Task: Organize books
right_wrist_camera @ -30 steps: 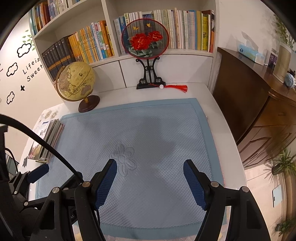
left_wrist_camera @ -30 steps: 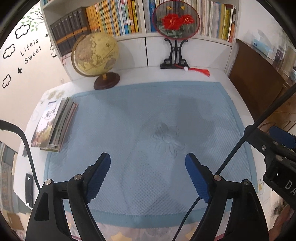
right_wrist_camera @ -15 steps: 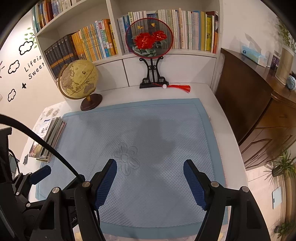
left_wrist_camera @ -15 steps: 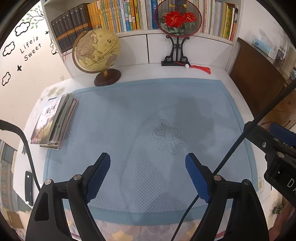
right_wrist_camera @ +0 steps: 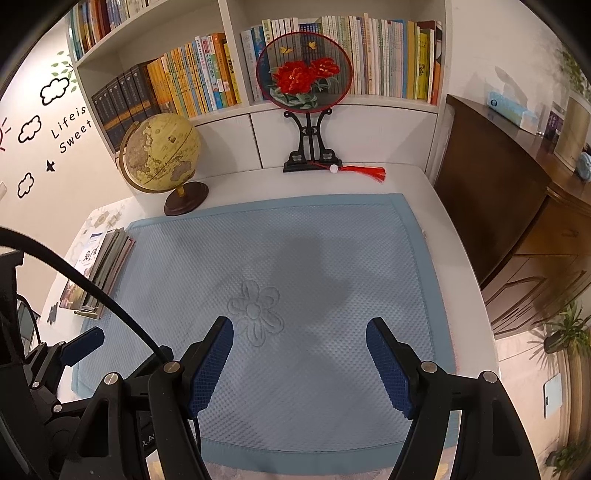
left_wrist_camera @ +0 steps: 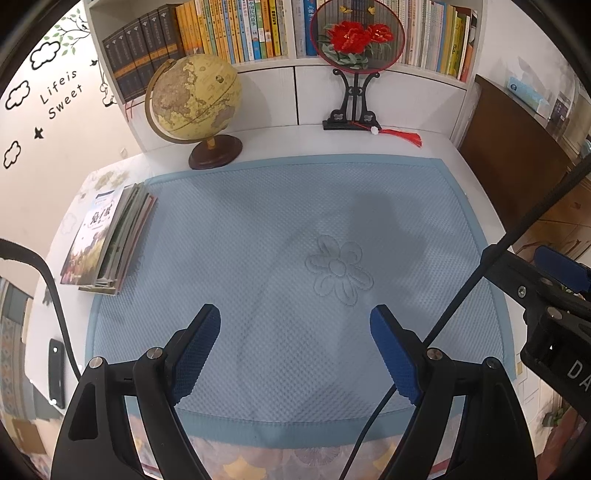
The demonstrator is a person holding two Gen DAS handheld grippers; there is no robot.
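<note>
**Books stacked at mat's left edge, both grippers empty**

From the left wrist view, going left to right:

- At 9 o'clock, a stack of books (left_wrist_camera: 107, 243) lying flat, spines toward the mat, half on the blue quilted mat (left_wrist_camera: 258, 229) and half on the white table (left_wrist_camera: 74, 221). Topmost cover face up, with a picture and printed title.
- At 8 o'clock, a small black device (left_wrist_camera: 56, 373) flat on the table, just beside a black cable (left_wrist_camera: 48, 280).
- At 11 o'clock, a globe (left_wrist_camera: 192, 98) on a dark round base, standing just off the mat's far corner.
- Above it, at 12 o'clock, shelved books (left_wrist_camera: 207, 29) upright in a white bookcase.
- At 6 o'clock, the left gripper (left_wrist_camera: 295, 354), blue pads spread wide, nothing between them, only bare mat beneath. A stitched flower (left_wrist_camera: 338, 267) just beyond the pads.
- At 1 o'clock, a round embroidered fan (left_wrist_camera: 356, 37) upright on a black stand, red tassel (left_wrist_camera: 402, 134) trailing on the table to its right.
- At 3 o'clock, part of the right gripper (left_wrist_camera: 561, 269) entering from the edge.

From the right wrist view:

- At 9 o'clock, the same stack, well apart from either tool.
- At 6 o'clock, the right gripper (right_wrist_camera: 299, 365), pads likewise parted with nothing held, over the near half of the mat.
- At 2 to 3 o'clock, a dark wooden cabinet (right_wrist_camera: 498, 206) touching the table's right side, a tissue box (right_wrist_camera: 511, 110) on top.
</note>
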